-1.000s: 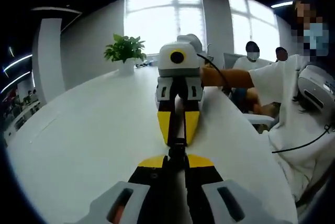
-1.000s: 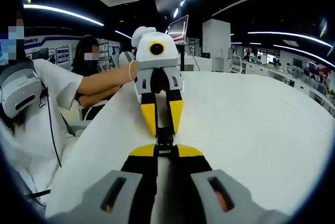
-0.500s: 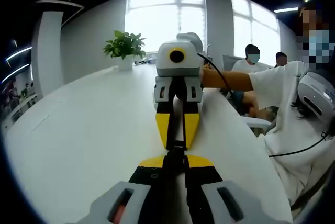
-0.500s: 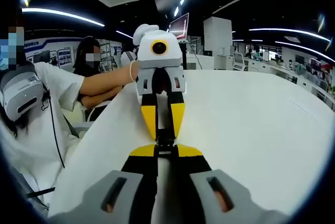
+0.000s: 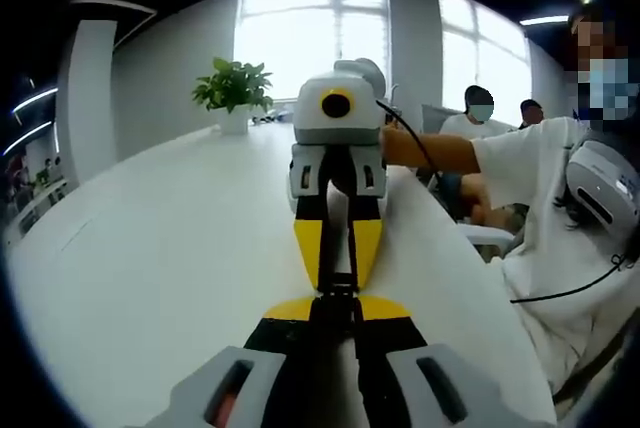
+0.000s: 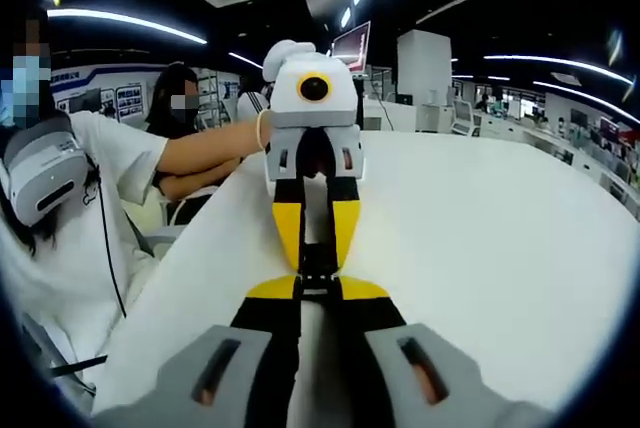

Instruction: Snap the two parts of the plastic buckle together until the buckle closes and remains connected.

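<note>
The black plastic buckle [image 5: 337, 291] hangs in the air over the white table [image 5: 170, 238], held from both ends. My left gripper [image 5: 336, 310] is shut on its near part. My right gripper [image 5: 337, 280] faces it head-on, yellow fingers pointing down at me, shut on the far part. In the right gripper view the buckle [image 6: 318, 276] sits between my right gripper [image 6: 318, 295] and the left gripper [image 6: 318, 262]. The fingertips of the two grippers nearly touch. The jaws hide the seam, so I cannot tell whether the two parts are locked.
A potted plant [image 5: 232, 94] stands at the table's far end by the windows. The person holding the grippers [image 5: 560, 208] sits at the table's edge, with other seated people [image 5: 480, 113] behind. A monitor [image 6: 352, 46] hangs beyond the table [image 6: 480, 228].
The two grippers have drawn slightly closer together, so each looms a little larger in the other's view. Both stay shut on the buckle parts.
</note>
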{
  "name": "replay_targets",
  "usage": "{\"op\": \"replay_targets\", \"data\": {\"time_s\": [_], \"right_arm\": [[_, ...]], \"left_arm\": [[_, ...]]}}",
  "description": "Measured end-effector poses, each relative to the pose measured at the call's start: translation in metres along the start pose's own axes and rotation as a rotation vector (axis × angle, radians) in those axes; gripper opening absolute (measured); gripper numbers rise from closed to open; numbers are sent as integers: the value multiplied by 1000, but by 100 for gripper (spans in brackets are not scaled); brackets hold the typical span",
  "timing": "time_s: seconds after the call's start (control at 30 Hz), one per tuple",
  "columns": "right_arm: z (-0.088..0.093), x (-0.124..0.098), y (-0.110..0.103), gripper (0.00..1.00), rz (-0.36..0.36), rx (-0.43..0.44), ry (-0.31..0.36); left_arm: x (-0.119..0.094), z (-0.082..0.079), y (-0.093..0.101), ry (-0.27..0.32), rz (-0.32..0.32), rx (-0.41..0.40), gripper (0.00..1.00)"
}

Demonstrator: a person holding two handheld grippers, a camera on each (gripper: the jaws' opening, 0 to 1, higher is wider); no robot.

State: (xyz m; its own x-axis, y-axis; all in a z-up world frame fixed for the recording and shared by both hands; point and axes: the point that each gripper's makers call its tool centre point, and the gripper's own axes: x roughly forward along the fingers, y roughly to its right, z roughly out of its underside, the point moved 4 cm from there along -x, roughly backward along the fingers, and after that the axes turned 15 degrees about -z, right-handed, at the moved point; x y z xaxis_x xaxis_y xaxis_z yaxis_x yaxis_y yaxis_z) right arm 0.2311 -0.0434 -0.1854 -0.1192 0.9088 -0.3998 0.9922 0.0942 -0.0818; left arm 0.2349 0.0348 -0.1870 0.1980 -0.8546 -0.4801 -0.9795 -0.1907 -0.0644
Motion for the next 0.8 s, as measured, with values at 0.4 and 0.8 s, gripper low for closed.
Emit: {"op": "replay_targets", "data": {"time_s": [0.4,0.8], "right_arm": [[2,-3,-2,23,53,16,0],[5,-9,1,20,133,20,29]], "left_arm": [[-6,6,-6,20,-92,-19,22],[-13,11,-9,50,-108,-52,21]]}}
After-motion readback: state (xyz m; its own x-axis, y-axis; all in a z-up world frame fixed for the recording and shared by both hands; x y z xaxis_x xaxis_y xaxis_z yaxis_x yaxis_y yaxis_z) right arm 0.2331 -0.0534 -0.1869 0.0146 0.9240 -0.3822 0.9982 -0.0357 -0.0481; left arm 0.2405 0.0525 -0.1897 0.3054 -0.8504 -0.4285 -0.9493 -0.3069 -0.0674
